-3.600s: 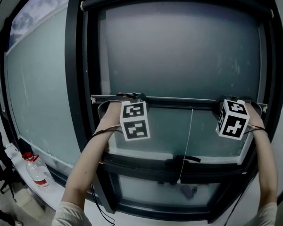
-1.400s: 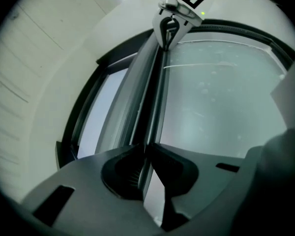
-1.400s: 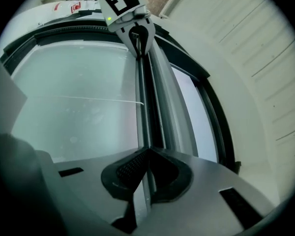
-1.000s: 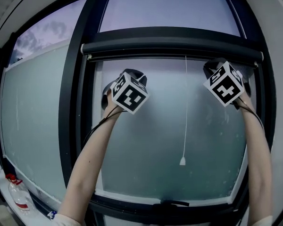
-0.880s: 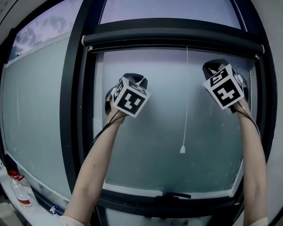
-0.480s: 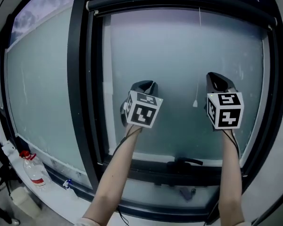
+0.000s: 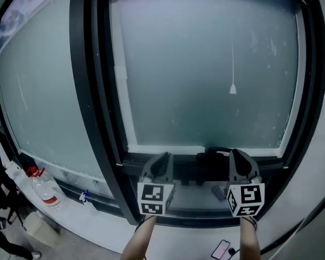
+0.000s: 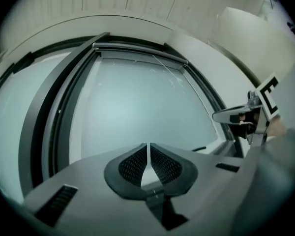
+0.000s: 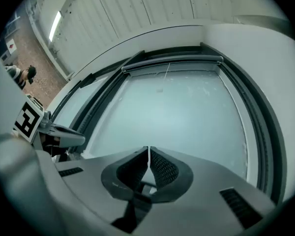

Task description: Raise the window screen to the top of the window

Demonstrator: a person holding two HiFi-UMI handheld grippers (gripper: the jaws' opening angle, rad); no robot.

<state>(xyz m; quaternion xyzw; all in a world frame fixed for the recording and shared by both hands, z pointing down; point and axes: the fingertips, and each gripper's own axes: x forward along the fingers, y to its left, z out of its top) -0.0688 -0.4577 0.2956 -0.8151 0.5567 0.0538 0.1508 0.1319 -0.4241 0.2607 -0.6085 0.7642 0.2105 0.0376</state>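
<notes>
The window screen is rolled up into its dark cassette (image 8: 137, 50) (image 9: 172, 60) at the top of the frosted window (image 7: 206, 64). Its thin pull cord hangs free down the glass and ends in a small white toggle (image 7: 232, 89). Both grippers sit low in front of the sill, apart from the glass. My left gripper (image 7: 162, 157) (image 8: 148, 145) is shut with nothing between its jaws. My right gripper (image 7: 236, 154) (image 9: 149, 149) is shut and empty too. Each gripper shows at the edge of the other's view, the right gripper (image 8: 236, 116) and the left gripper (image 9: 64, 132).
A black window handle (image 7: 216, 151) lies on the lower frame between the grippers. A plastic bottle with a red cap (image 7: 43, 186) stands on the ledge at lower left. A phone (image 7: 221, 249) lies below. A thick dark mullion (image 7: 89, 91) splits the panes. A person (image 9: 19, 73) stands far off.
The screen's bottom bar, held at mid-window earlier, went up to the top. Since then both grippers have let go and dropped from the top down to the sill, rolling as they came.
</notes>
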